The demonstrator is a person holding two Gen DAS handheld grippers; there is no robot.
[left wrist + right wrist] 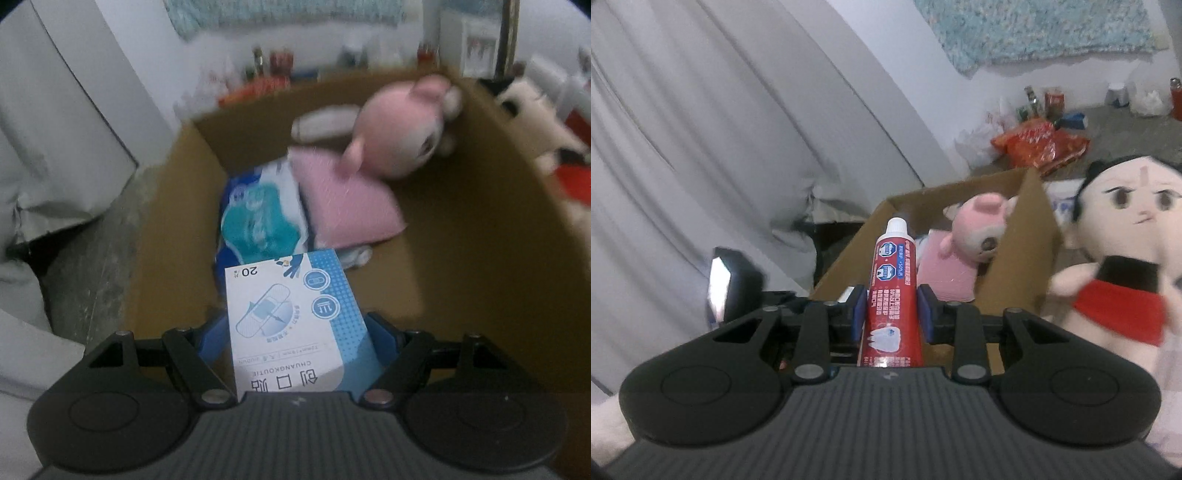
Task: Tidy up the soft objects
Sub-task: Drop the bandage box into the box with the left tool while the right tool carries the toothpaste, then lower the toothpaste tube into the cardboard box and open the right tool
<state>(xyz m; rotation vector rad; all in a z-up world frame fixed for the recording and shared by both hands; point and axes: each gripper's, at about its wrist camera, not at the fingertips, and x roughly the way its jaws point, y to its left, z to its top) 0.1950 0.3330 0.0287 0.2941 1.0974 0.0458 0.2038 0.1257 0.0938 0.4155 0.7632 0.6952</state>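
One plaster box (295, 325) is clamped by the left gripper (299, 332) above the carton (480, 240). One toothpaste tube (891, 295) is pinched upright by the right gripper (891, 314). Ahead of the fingers, one pink plush (399, 129), one pink pad (347, 199) and one blue pack (262, 210) lie inside; one doll (1126, 258) stands outside.

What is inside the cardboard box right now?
Inside the cardboard box lie a pink plush toy, a pink pillow under it, and a blue-and-teal packet. The bandage box held above hides part of the floor.
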